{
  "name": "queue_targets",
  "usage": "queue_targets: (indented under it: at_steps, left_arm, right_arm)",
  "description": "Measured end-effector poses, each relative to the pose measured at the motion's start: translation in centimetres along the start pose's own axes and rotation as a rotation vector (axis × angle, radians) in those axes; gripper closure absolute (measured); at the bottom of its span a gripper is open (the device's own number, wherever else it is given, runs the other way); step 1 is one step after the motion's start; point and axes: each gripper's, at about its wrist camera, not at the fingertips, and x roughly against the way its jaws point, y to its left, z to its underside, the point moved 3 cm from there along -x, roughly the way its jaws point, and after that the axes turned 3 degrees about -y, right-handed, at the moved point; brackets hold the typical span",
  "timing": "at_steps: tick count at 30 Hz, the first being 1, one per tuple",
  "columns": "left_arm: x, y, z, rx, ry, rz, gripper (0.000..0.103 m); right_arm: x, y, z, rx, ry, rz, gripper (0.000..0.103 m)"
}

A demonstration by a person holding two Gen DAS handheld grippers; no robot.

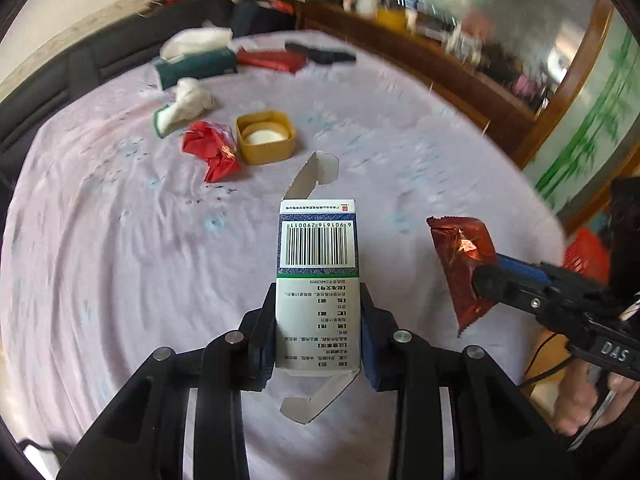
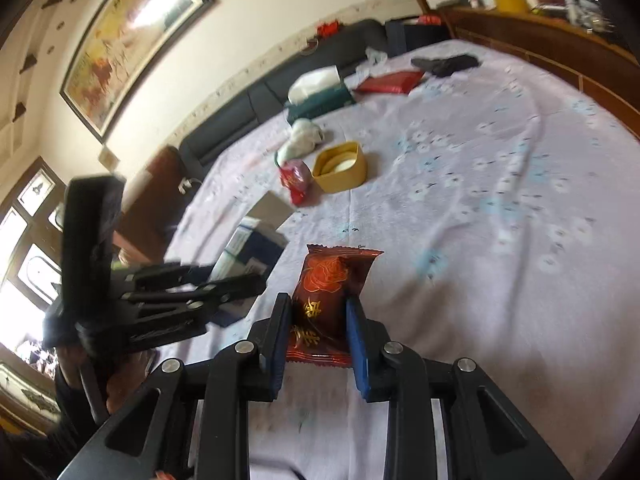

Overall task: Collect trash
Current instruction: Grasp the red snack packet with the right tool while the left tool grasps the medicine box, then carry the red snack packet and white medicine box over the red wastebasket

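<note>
My left gripper (image 1: 319, 312) is shut on a white and green medicine box (image 1: 318, 264) with a barcode, both end flaps open, held above the tablecloth. My right gripper (image 2: 318, 312) is shut on a dark red snack wrapper (image 2: 326, 300) with gold lettering. The right gripper (image 1: 486, 276) with the wrapper (image 1: 460, 264) shows at the right of the left wrist view. In the right wrist view the left gripper (image 2: 240, 280) holds the box (image 2: 244, 248) at the left. On the cloth lie a crumpled red paper (image 1: 212, 148) and a white crumpled tissue (image 1: 188, 100).
A round table under a pale lilac floral cloth (image 1: 120, 240) carries a yellow lid-like cup (image 1: 266, 136), a green tissue box (image 1: 196, 64), a flat red packet (image 1: 270, 60) and a black item (image 1: 320, 54). A dark sofa (image 2: 240, 108) lies behind; a wooden cabinet (image 1: 440, 68) stands at the right.
</note>
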Motion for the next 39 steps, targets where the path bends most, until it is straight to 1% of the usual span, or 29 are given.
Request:
queue_targets:
  at_steps: [2, 4, 6, 9, 10, 18, 19, 24, 29, 34, 39]
  left_arm:
    - [1.7, -1.6, 0.8, 0.011, -0.053, -0.025, 0.070]
    - [3.7, -3.8, 2.1, 0.016, -0.109, -0.066, 0.070]
    - [5.0, -5.4, 2.7, 0.013, -0.132, -0.050, 0.070]
    - [7.1, -7.7, 3.7, -0.018, -0.180, -0.065, 0.070]
    - [7.7, -8.3, 3.9, -0.025, -0.191, -0.059, 0.070]
    - [12.2, -11.7, 3.8, -0.055, -0.300, -0.045, 0.070]
    - [12.8, -12.2, 3.8, -0.061, -0.320, -0.046, 0.070]
    - [14.8, -14.1, 3.5, -0.073, -0.366, -0.016, 0.070]
    - [16.0, -15.4, 3.3, -0.085, -0.396, 0.000, 0.070]
    - [16.6, -16.1, 3.2, -0.092, -0.406, 0.026, 0.070]
    - [16.9, -16.8, 3.3, -0.107, -0.409, 0.034, 0.070]
  right_arm:
    - [2.3, 0.2, 0.6, -0.002, -0.032, 0.004, 0.075]
    - [4.8, 0.6, 1.2, 0.005, -0.071, 0.019, 0.075]
    - [7.8, 1.2, 1.9, 0.018, -0.111, 0.023, 0.075]
    - [11.4, 1.7, 2.9, 0.026, -0.159, 0.037, 0.074]
    - [12.7, 1.9, 3.2, 0.031, -0.177, 0.042, 0.074]
    - [20.3, 2.2, 5.5, 0.037, -0.318, 0.066, 0.074]
    - [21.0, 2.3, 5.7, 0.037, -0.331, 0.070, 0.074]
    - [24.3, 2.8, 6.0, 0.061, -0.386, 0.083, 0.074]
    - [26.9, 4.0, 6.4, 0.099, -0.439, 0.099, 0.074]
    - [28.6, 4.5, 6.6, 0.124, -0.480, 0.118, 0.074]
    - [29.7, 4.1, 6.7, 0.115, -0.511, 0.132, 0.074]
